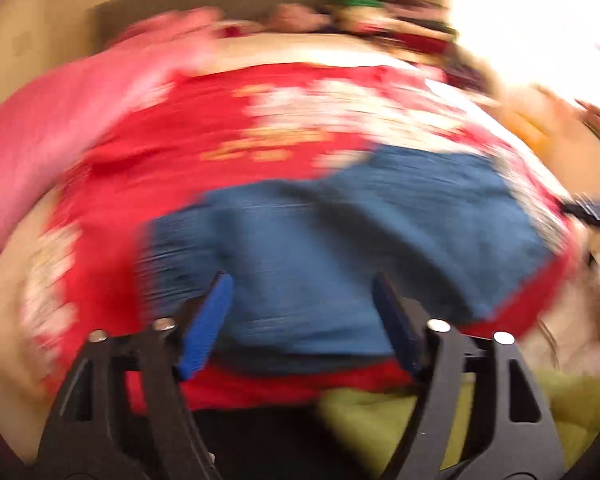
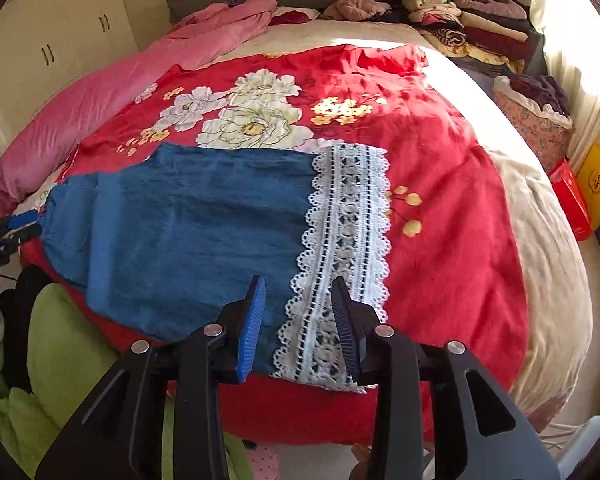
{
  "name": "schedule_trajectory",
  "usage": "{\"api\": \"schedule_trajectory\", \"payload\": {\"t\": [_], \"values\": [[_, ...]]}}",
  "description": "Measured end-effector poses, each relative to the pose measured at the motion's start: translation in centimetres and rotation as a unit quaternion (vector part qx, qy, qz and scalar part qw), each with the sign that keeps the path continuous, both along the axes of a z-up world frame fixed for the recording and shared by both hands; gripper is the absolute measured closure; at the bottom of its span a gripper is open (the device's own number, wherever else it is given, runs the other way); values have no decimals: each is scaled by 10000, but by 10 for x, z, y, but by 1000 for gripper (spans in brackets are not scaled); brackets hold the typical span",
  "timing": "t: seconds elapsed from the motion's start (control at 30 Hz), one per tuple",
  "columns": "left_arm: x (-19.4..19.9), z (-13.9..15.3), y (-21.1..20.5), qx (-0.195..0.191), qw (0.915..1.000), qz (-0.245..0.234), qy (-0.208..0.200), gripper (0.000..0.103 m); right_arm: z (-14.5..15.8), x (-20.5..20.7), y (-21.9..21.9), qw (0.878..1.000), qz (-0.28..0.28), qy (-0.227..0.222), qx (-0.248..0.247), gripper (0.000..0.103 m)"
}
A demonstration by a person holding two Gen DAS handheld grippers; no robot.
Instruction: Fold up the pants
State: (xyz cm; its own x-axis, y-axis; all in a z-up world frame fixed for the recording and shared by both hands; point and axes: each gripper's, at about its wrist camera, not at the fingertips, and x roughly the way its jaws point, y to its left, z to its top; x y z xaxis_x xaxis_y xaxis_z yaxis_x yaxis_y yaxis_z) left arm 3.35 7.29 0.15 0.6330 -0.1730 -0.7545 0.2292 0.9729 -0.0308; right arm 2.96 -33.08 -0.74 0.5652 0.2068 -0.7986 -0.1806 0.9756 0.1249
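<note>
Blue denim pants [image 2: 188, 232] with a white lace hem [image 2: 346, 248] lie flat across the red floral cover [image 2: 440, 168] of the bed, waist to the left. My right gripper [image 2: 298, 320] is open, just above the near corner of the lace hem. My left gripper [image 1: 302, 320] is open over the pants [image 1: 340, 232] in a heavily blurred left wrist view. It also shows in the right wrist view [image 2: 18, 226] at the waist end, far left.
A pink blanket [image 2: 112, 92] lies along the bed's left side. Piles of folded clothes [image 2: 472, 24] sit at the far right corner. A fabric basket [image 2: 536, 120] and yellow and red boxes [image 2: 592, 188] stand to the right. Green cloth [image 2: 60, 360] lies at the near left.
</note>
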Motion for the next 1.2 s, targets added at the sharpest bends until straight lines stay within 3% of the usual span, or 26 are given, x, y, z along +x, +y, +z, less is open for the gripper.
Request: {"api": "schedule_trajectory", "payload": {"t": [0.07,0.2,0.27,0.37,0.43,0.5,0.6,0.67,0.77,0.87,1.0,1.2], "values": [[8,-3,28,-139,9989,417,135,29,-7,6,7,9999,76,100,12,70],[26,-25,39,-452,9965,486,503,29,-19,13,13,9994,135,303,21,67],[29,-35,34,-397,9968,485,503,65,-25,15,13,9991,136,405,-11,62],[24,-31,40,-207,9978,550,294,66,-33,13,5,9984,48,569,-23,62],[23,-29,49,-107,9975,650,251,66,-38,11,-1,9979,-1,652,62,62],[25,-33,61,-318,9964,702,363,66,-44,10,-4,9972,-26,726,162,62],[26,-34,61,-305,9959,743,411,60,-44,10,-2,9973,37,723,129,62],[21,-20,62,-391,9959,775,269,57,-38,10,-6,9975,53,674,226,61],[15,10,48,-249,9977,621,-113,48,-16,11,-21,9987,-87,246,436,59],[26,32,21,-390,9985,230,-297,39,-1,28,-40,9977,-382,-11,566,53],[61,37,-35,-360,9981,-441,-249,37,7,68,-60,9950,-585,-157,795,53],[125,5,-106,-538,9923,-1069,325,36,-14,126,-76,9921,-595,166,1093,53]]}}
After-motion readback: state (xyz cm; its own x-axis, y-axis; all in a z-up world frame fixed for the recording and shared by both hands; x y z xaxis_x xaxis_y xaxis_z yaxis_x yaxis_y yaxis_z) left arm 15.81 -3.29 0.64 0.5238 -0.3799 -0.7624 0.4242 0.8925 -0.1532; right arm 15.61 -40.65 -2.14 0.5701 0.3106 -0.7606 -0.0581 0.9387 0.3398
